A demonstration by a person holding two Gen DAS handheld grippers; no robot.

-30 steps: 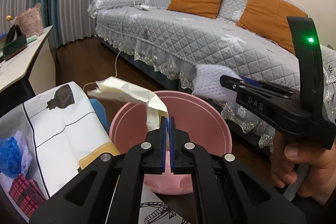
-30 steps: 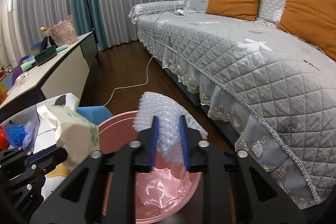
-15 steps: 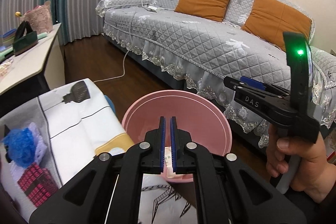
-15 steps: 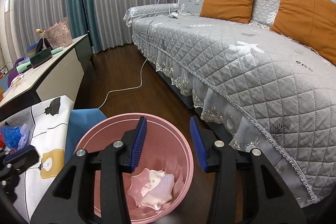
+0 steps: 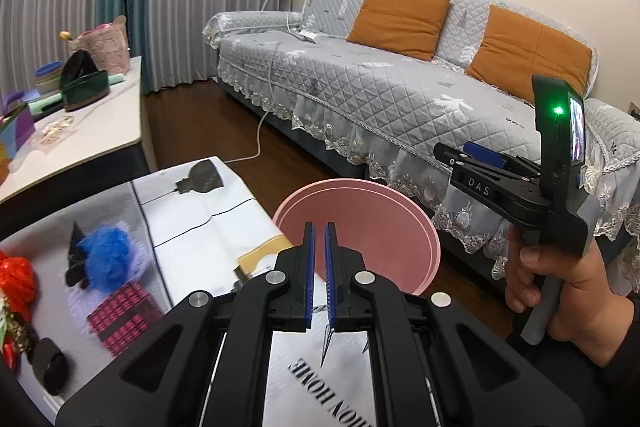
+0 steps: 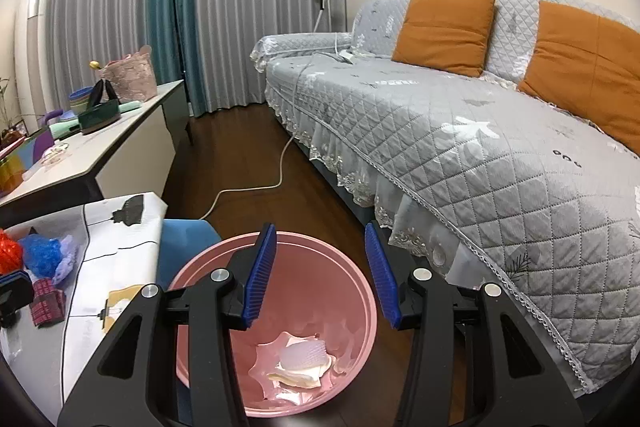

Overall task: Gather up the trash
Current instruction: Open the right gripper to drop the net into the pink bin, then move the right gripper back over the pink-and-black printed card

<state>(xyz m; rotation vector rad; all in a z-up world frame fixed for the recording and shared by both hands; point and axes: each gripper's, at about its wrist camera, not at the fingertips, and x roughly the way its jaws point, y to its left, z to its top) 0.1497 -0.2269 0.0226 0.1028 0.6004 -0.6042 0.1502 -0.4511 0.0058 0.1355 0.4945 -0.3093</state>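
The pink bin [image 6: 362, 287] stands on the floor beside the white table [image 5: 208, 223]. Bubble wrap and cream paper [image 6: 300, 367] lie at its bottom. My right gripper [image 6: 320, 239] hangs over the bin, its jaws opening with nothing between them; a hand holds it at the right of the left wrist view [image 5: 460, 157]. My left gripper [image 5: 319, 227] is shut and empty, above the table's edge with the bin [image 5: 416, 227] just beyond. On the table lie a blue mesh ball [image 5: 106, 259], a red mesh ball [image 5: 16, 279] and a dark red packet [image 5: 124, 311].
A grey quilted sofa [image 6: 460, 131] with orange cushions runs along the right of the bin. A white cable [image 6: 256, 187] trails over the wood floor. A blue seat [image 6: 184, 239] stands between table and bin. A long sideboard [image 6: 100, 155] with clutter lies at the left.
The left gripper let the cream paper fall into the bin and drew back over the table. The right gripper opened and dropped the bubble wrap into the bin.
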